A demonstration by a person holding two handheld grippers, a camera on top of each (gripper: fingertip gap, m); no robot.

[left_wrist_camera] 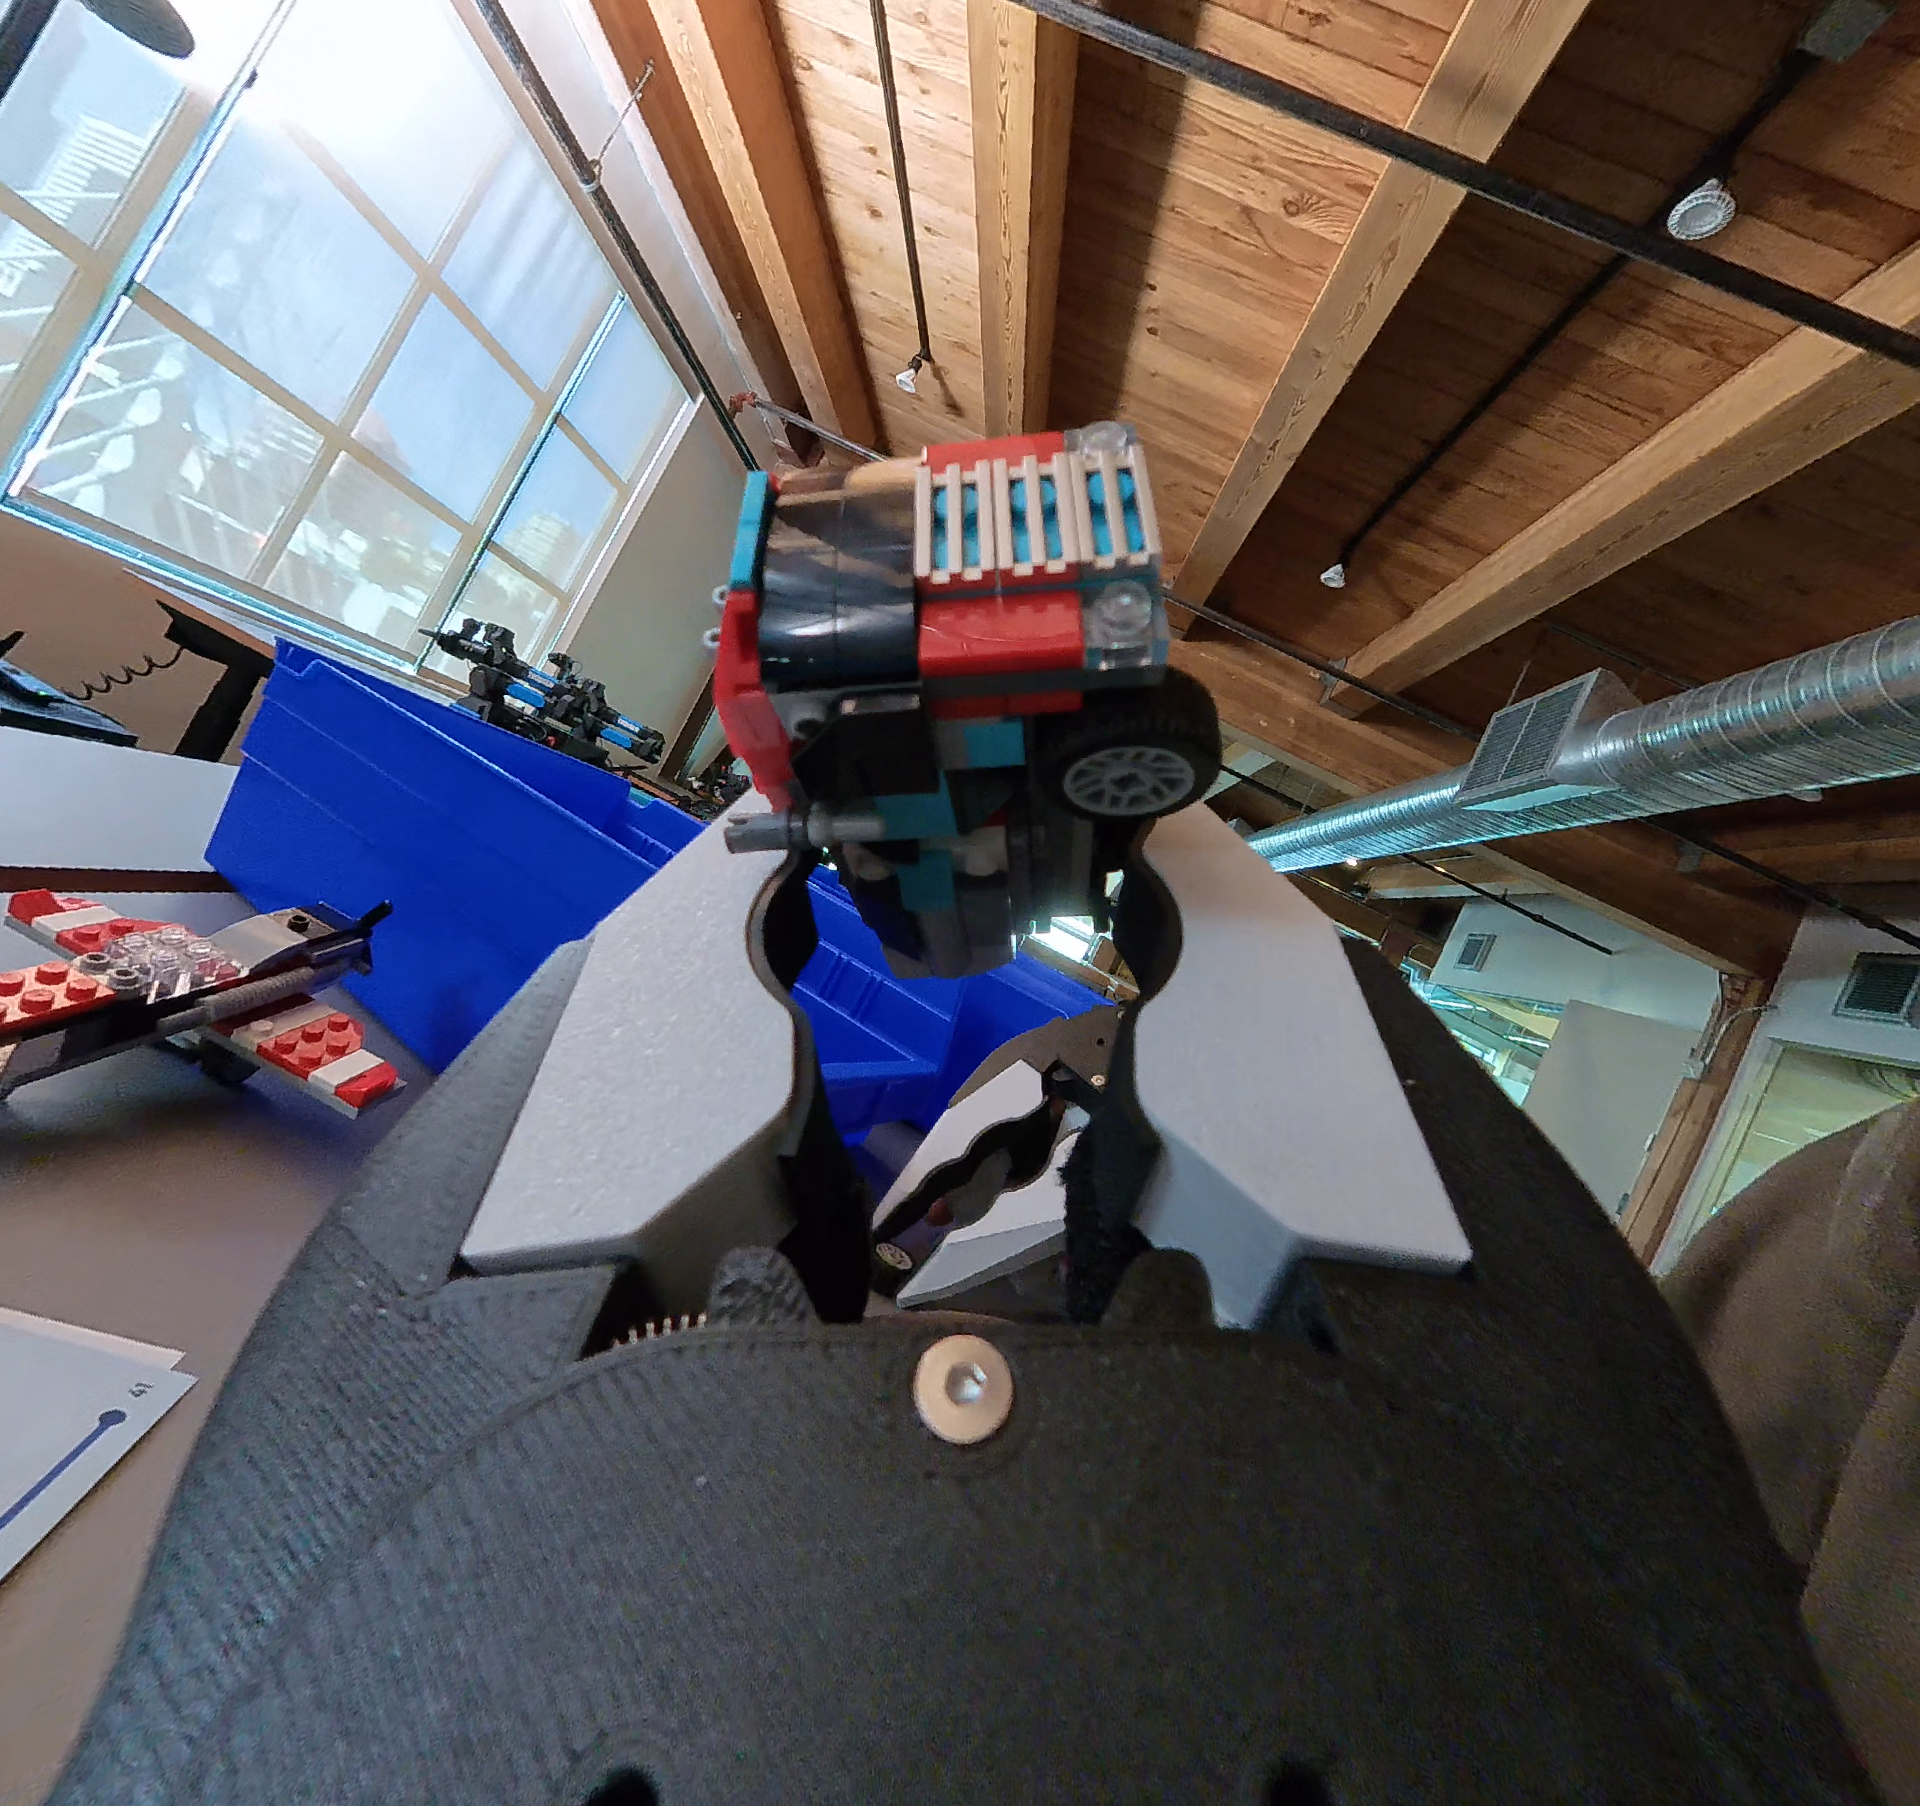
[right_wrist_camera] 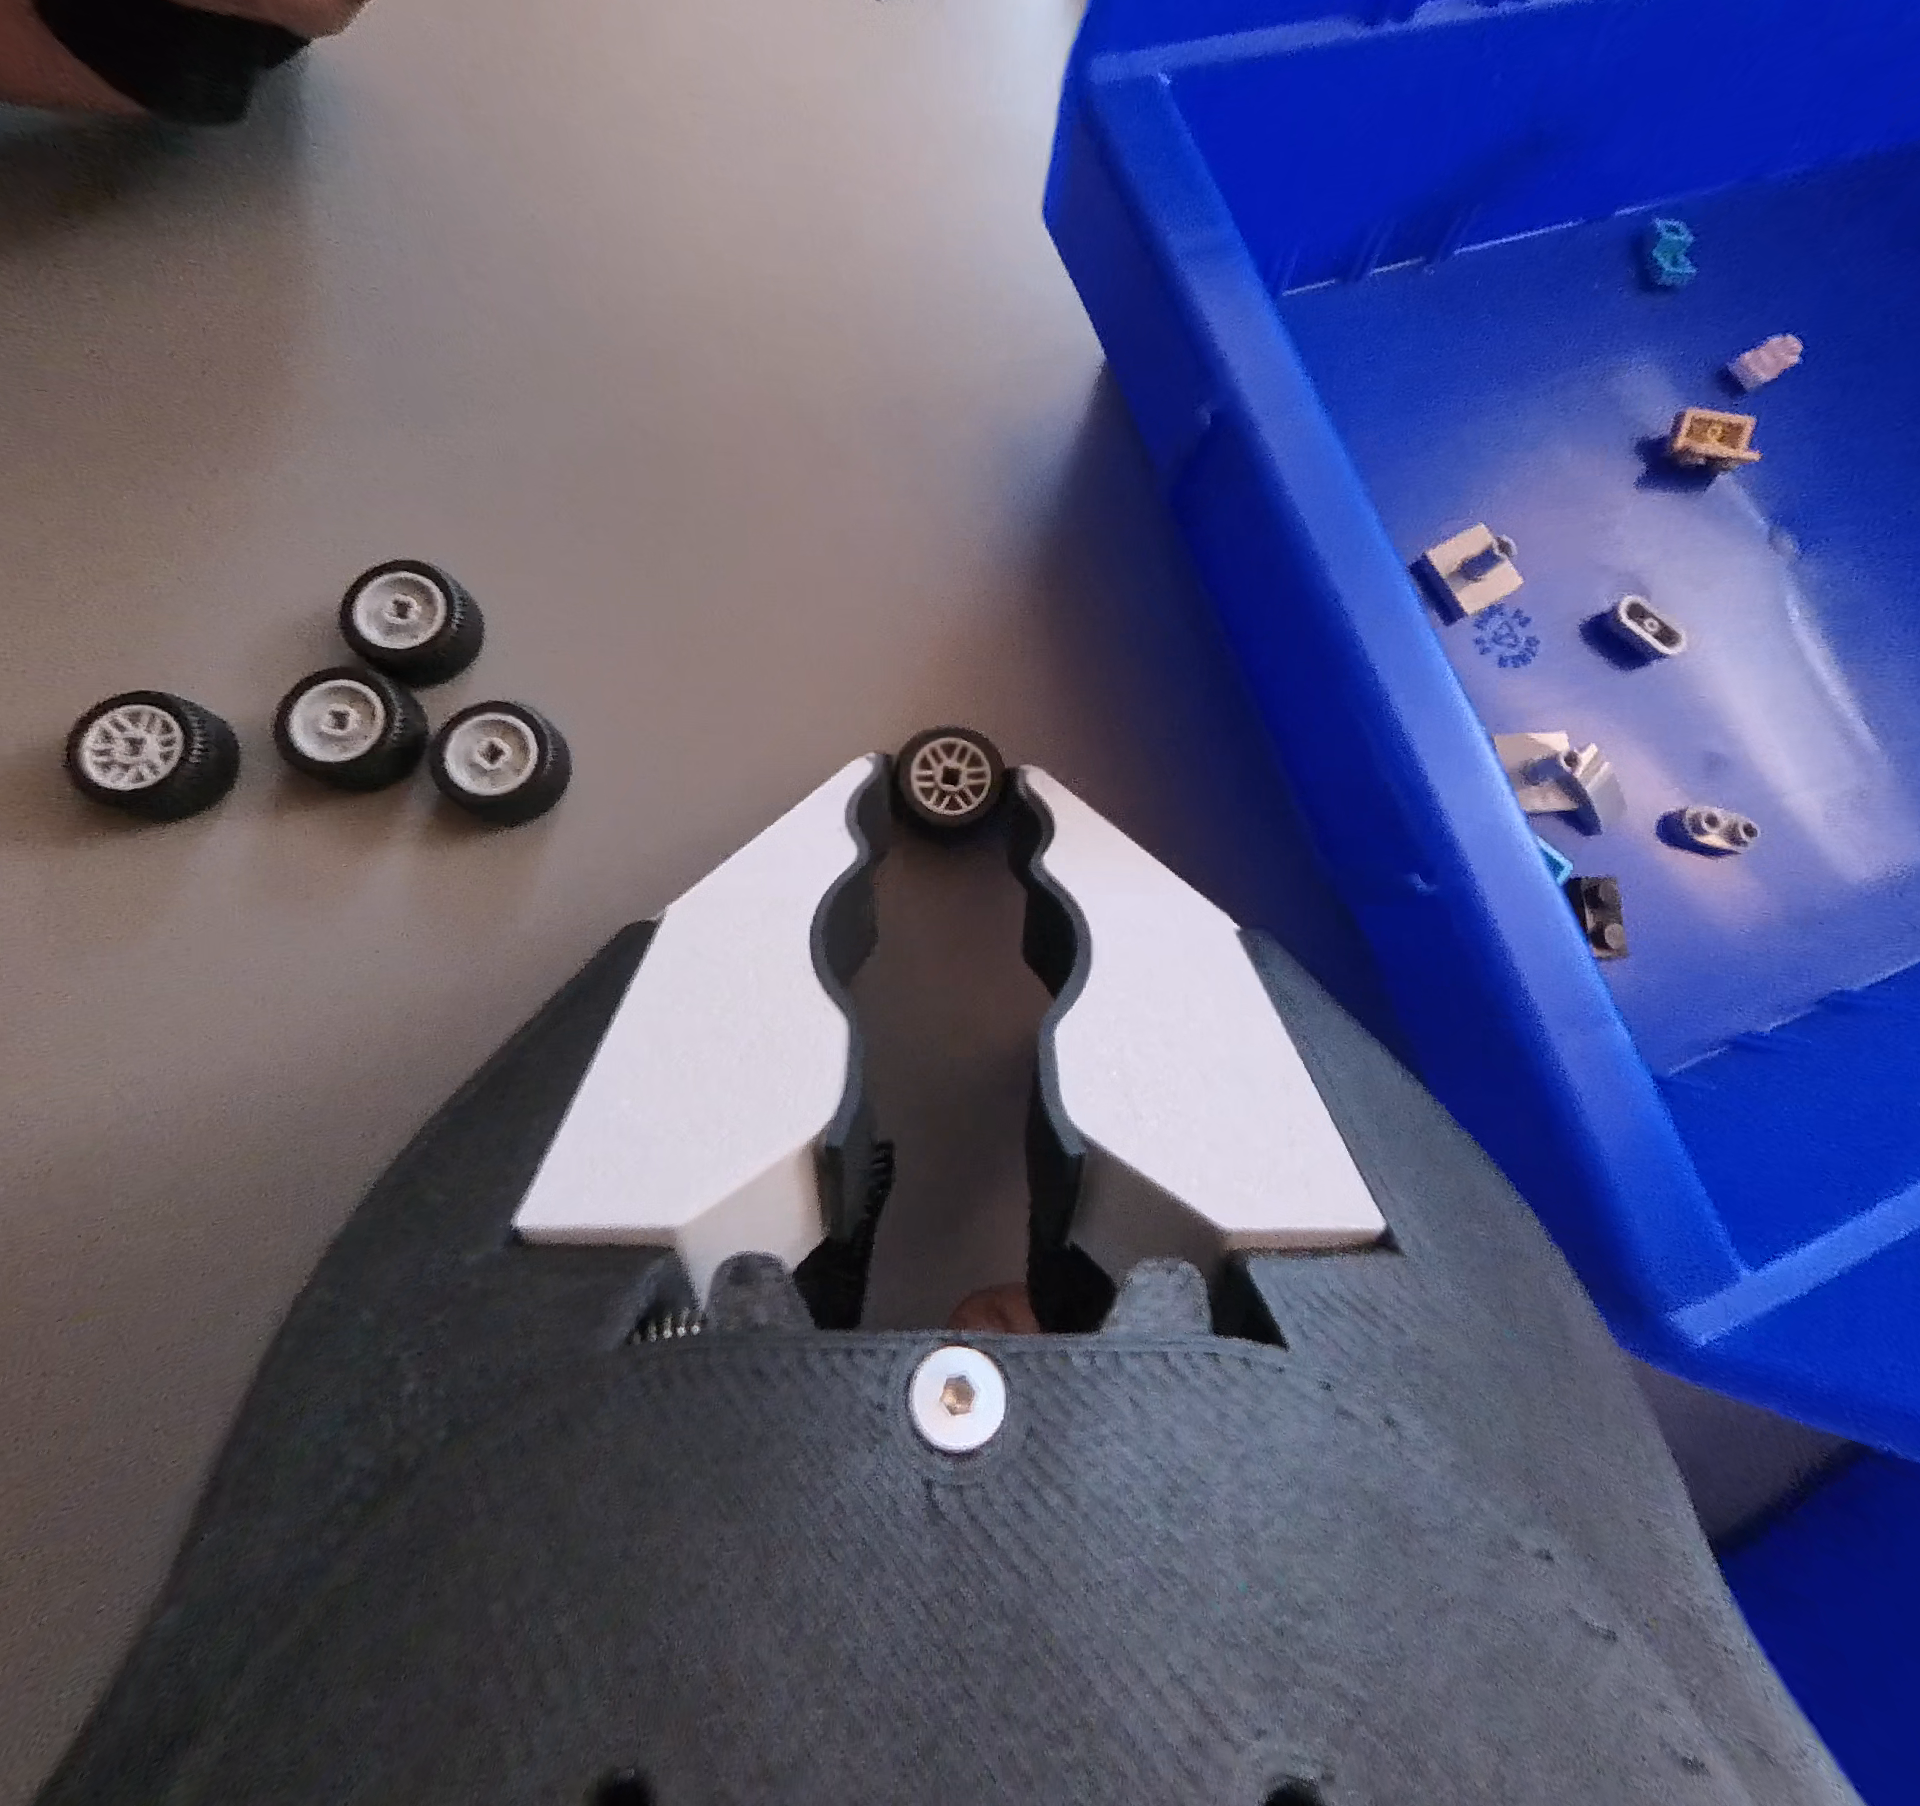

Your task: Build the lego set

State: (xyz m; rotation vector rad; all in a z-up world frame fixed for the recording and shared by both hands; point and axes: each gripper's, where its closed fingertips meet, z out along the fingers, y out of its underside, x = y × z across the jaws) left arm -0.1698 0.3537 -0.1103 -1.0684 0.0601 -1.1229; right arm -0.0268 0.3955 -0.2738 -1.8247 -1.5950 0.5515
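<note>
Clamping the brick-built truck (left_wrist_camera: 940, 676) aloft in my left claw (left_wrist_camera: 951, 883), my right claw (right_wrist_camera: 948, 788) pinches one small wheel (right_wrist_camera: 948, 777) above the tabletop (right_wrist_camera: 644, 406) (four loose wheels (right_wrist_camera: 348, 726) lie nearby, beside the blue bin (right_wrist_camera: 1174, 468)).

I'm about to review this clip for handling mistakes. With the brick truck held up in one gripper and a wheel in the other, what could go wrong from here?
1. The right gripper pinches the wheel only at its very fingertips, on a rounded tyre; it could pop out and roll.
2. The left gripper holds the truck by its lower end, most of it overhanging; it could tilt or shed bricks.
3. Four loose wheels lie on the table; a bump could scatter them.
</note>
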